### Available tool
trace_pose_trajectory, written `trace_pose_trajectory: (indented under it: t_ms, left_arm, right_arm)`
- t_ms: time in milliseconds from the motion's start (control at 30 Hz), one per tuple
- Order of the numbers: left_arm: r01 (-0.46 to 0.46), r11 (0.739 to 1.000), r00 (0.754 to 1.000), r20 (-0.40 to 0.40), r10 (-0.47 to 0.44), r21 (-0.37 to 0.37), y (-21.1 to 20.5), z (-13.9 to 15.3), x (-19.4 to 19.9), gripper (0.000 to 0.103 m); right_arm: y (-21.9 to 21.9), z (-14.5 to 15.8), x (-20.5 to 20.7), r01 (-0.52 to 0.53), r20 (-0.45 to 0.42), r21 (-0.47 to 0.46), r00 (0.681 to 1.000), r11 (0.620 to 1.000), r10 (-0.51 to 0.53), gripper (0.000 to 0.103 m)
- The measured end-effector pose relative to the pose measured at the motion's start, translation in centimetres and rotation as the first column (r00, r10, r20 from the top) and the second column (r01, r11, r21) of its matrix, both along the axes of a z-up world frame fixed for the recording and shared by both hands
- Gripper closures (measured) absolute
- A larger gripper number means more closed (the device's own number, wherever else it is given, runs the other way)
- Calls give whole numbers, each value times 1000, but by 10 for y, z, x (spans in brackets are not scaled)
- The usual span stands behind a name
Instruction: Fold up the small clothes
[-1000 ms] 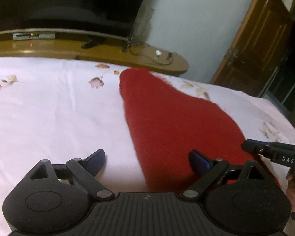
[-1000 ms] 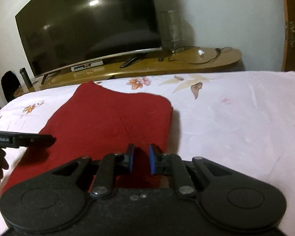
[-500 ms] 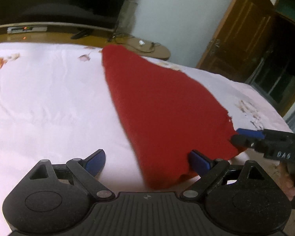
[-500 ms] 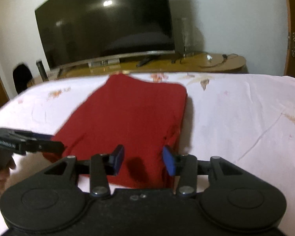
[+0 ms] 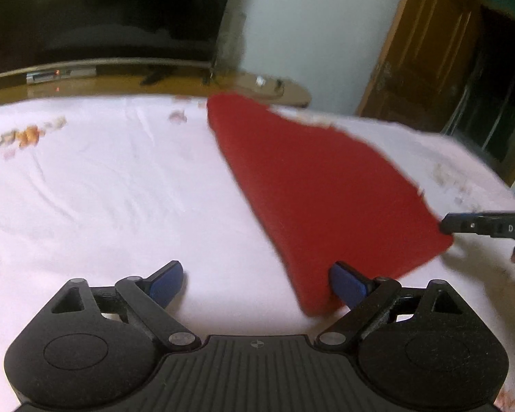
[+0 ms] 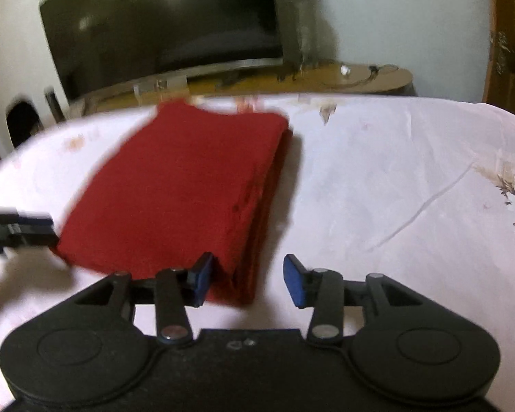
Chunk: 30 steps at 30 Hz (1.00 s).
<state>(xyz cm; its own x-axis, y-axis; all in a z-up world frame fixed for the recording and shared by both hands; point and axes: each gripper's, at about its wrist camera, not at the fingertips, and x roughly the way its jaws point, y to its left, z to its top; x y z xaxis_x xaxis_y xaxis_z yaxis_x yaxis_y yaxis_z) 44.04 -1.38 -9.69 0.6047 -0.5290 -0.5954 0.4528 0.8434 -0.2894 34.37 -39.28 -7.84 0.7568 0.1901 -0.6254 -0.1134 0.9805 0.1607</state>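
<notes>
The bed (image 6: pixel 377 178) carries the red garment (image 6: pixel 189 185), lying flat in stacked layers at 11 o'clock in the right wrist view, so folding looks largely done. The right gripper (image 6: pixel 245 276) and left gripper (image 5: pixel 257 283) flank its near corners, fingers spread wide, holding nothing.

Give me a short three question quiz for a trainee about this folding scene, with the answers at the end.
1. True or false: the left gripper is clamped shut on the red garment.
2. Multiple choice: the red garment lies on A) bare wood, B) a white floral bedsheet, C) a grey carpet.
3. Fill in: behind the bed, a dark ____ stands on the wooden stand.

Key:
1. False; its jaws stand wide apart.
2. B.
3. Television.
</notes>
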Motion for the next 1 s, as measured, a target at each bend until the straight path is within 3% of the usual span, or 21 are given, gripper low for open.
trace_pose_trajectory:
  t_ms: [67, 100, 133, 300, 433, 533, 867, 933, 1000]
  left_arm:
    - [8, 997, 1000, -29, -10, -74, 2, 4, 14, 10]
    - [14, 992, 997, -69, -23, -129, 2, 3, 27, 10]
    - [20, 984, 994, -100, -38, -178, 1, 1, 37, 10]
    - [3, 932, 955, -275, -110, -362, -5, -18, 85, 11]
    - [0, 921, 934, -328, -139, -390, -16, -30, 102, 12]
    - [5, 920, 927, -343, -151, -392, -24, -38, 105, 21]
    - [-9, 906, 932, -331, -145, -422, -34, -40, 119, 21]
    - [-5, 914, 939, -317, -136, -406, -39, -38, 119, 22]
    - [8, 935, 950, -289, -118, -355, -47, -35, 116, 33]
  right_arm:
    - [-18, 8, 7, 16, 9, 125, 1000, 992, -17, 42]
    - [-27, 9, 15, 32, 9, 180, 999, 983, -34, 27]
    - [-35, 7, 24, 45, 3, 232, 999, 972, -47, 23]
    - [-71, -22, 78, 80, -141, 494, 990, 866, -12, 32]
    - [-77, -41, 102, 83, -198, 564, 980, 821, 37, 36]
    - [-77, -50, 115, 62, -205, 607, 976, 792, 80, 40]
    - [-53, -56, 144, -2, -185, 624, 971, 781, 151, 43]
    - [-52, -55, 140, -7, -177, 625, 973, 781, 150, 45]
    - [-52, -56, 137, -10, -170, 622, 974, 783, 147, 51]
